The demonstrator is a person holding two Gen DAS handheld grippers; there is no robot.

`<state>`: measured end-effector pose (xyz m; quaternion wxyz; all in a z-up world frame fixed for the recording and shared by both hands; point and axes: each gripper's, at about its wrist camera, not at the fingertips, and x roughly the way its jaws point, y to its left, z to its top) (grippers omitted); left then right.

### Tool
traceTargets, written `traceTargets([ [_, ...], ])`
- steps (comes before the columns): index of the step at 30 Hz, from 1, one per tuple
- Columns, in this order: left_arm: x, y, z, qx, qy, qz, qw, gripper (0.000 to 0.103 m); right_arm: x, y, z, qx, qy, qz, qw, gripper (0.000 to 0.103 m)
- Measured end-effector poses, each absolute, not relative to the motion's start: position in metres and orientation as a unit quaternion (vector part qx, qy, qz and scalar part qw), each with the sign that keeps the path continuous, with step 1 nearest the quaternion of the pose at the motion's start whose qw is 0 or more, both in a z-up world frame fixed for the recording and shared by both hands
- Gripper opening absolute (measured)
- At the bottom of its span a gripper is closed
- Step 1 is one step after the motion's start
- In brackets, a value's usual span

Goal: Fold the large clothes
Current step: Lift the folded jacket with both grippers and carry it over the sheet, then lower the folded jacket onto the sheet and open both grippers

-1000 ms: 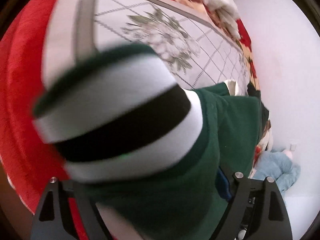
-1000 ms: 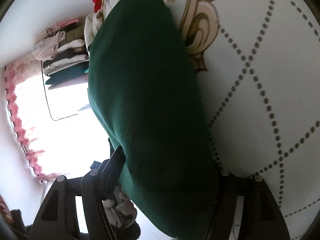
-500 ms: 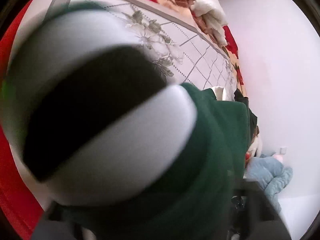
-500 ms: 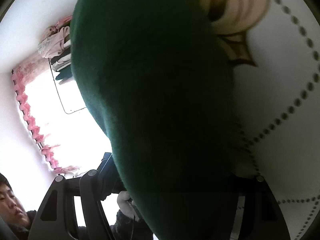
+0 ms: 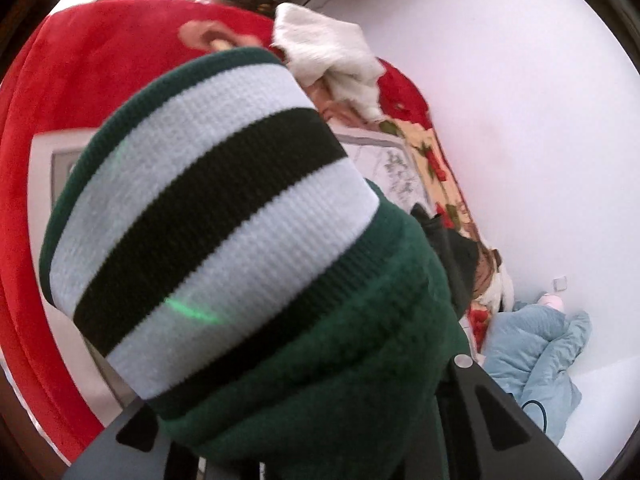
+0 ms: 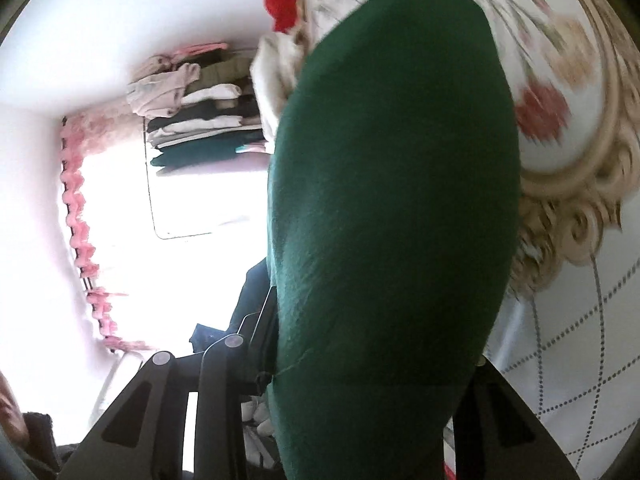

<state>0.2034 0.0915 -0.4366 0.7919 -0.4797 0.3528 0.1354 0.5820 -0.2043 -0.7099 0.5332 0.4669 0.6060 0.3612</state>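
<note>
Both tongs, left (image 5: 304, 440) and right (image 6: 320, 432), grip the green sweater (image 6: 392, 208), lifted above the bed (image 6: 560, 360); its striped cuff (image 5: 208, 216) fills the left view. Folding looks barely begun: no flat fold shows.

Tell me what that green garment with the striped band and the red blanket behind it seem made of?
The dark green garment looks like soft knit, probably fleece or cotton: its white-and-black striped band shows fine ribbing. The red blanket looks plush, with a velvety sheen.
</note>
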Motion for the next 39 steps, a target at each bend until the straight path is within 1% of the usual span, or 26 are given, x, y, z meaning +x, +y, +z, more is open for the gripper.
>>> traceTargets([
  [3,0.229,0.090,-0.410,-0.479,0.349,0.119,0.797,0.016,0.607,-0.203,-0.676,0.462,0.591,0.371,0.547,0.037],
  [8,0.298,0.082,-0.365,-0.467,0.332,0.078,0.816,0.016,0.664,-0.215,-0.621,0.472,0.549,0.378,0.577,0.037],
  [14,0.428,0.056,-0.330,-0.462,0.311,0.023,0.830,0.016,0.770,-0.252,-0.568,0.473,0.499,0.373,0.623,0.037],
  [17,0.504,0.032,-0.326,-0.452,0.299,-0.006,0.840,0.016,0.832,-0.281,-0.559,0.469,0.479,0.375,0.640,0.037],
  [21,0.583,-0.005,-0.353,-0.452,0.300,-0.028,0.840,0.017,0.906,-0.335,-0.577,0.462,0.470,0.373,0.653,0.037],
  [23,0.623,-0.023,-0.389,-0.455,0.311,-0.037,0.833,0.017,0.940,-0.361,-0.602,0.458,0.477,0.367,0.654,0.037],
  [27,0.671,-0.063,-0.476,-0.436,0.372,-0.041,0.818,0.018,0.975,-0.409,-0.685,0.451,0.518,0.334,0.645,0.037],
  [29,0.680,-0.076,-0.509,-0.429,0.395,-0.041,0.811,0.022,0.981,-0.419,-0.727,0.459,0.543,0.302,0.636,0.037],
  [30,0.683,-0.080,-0.521,-0.423,0.401,-0.042,0.812,0.029,0.981,-0.427,-0.746,0.465,0.549,0.295,0.628,0.038],
  [31,0.684,-0.082,-0.527,-0.420,0.404,-0.046,0.811,0.036,0.980,-0.432,-0.760,0.471,0.552,0.296,0.621,0.040],
  [33,0.684,-0.087,-0.526,-0.413,0.413,-0.051,0.810,0.039,0.980,-0.435,-0.773,0.486,0.549,0.299,0.611,0.043],
  [35,0.687,-0.090,-0.519,-0.405,0.436,-0.050,0.802,0.044,0.980,-0.433,-0.771,0.475,0.559,0.281,0.619,0.054],
  [36,0.688,-0.092,-0.511,-0.391,0.461,-0.038,0.796,0.051,0.979,-0.432,-0.765,0.462,0.568,0.262,0.628,0.061],
  [37,0.686,-0.096,-0.503,-0.382,0.472,-0.034,0.794,0.057,0.978,-0.430,-0.754,0.440,0.574,0.240,0.648,0.064],
  [39,0.679,-0.099,-0.482,-0.355,0.483,-0.026,0.800,0.063,0.971,-0.423,-0.728,0.388,0.584,0.196,0.685,0.070],
])
